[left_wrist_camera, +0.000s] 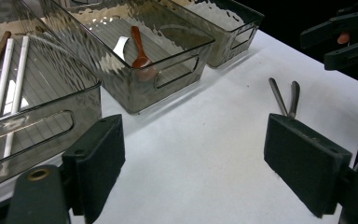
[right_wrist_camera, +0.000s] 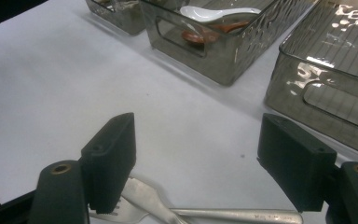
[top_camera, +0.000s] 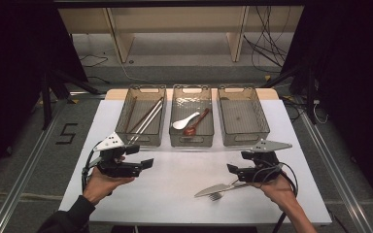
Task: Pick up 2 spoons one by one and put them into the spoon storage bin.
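1. Layout: three clear bins stand in a row at the far side of the white desk (top_camera: 184, 170). The left bin (top_camera: 141, 114) holds chopsticks (top_camera: 145, 121); the middle bin (top_camera: 191, 115) holds a white spoon (top_camera: 185, 121) and a brown spoon (top_camera: 196, 123); the right bin (top_camera: 243, 115) appears empty.
2. Loose items: a metal knife (top_camera: 217, 189) and a fork (top_camera: 215, 196) lie crossed on the near right of the desk, outside all bins.
3. Right tool (top_camera: 234, 170): jaws wide apart, holding nothing, hovering just above the knife and fork; its own view shows the fork tines beneath one jaw.
4. Left tool (top_camera: 145, 163): jaws wide apart, empty, held near the left bin, well apart from the cutlery.
5. Step in hand, judged: sorting cutlery by type; the right tool is lining up on the knife or fork.
6. Next move, judged: lower, straddle one handle only, close, then carry it to the empty right bin. The crossed pieces risk a double grasp.
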The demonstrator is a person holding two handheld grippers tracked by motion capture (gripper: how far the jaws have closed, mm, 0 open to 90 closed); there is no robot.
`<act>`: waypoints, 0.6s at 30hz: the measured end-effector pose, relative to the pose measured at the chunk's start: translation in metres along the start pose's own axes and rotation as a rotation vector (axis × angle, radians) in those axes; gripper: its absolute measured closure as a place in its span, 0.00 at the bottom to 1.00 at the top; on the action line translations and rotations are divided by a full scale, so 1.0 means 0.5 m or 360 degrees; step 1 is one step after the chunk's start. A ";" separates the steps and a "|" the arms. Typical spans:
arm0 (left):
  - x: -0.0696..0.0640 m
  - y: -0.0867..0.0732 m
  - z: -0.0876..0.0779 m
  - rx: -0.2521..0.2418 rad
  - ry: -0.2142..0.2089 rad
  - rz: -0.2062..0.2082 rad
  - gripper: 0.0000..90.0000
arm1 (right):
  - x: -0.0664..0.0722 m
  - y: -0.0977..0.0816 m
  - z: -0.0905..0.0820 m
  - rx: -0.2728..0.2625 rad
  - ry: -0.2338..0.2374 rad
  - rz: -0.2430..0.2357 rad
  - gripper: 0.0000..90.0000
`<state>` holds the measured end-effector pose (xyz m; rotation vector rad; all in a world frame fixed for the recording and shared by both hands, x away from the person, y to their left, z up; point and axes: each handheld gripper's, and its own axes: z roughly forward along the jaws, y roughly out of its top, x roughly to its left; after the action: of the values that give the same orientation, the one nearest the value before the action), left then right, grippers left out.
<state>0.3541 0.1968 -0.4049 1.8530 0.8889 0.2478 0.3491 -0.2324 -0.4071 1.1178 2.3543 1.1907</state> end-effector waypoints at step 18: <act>0.000 -0.015 -0.022 -0.0051 0.0030 0.0004 0.19 | -0.008 -0.010 0.019 0.0167 0.0042 -0.0073 0.32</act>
<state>0.3445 0.2062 -0.4064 1.8252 0.8906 0.2796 0.3545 -0.2320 -0.4171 1.0807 2.4741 1.0838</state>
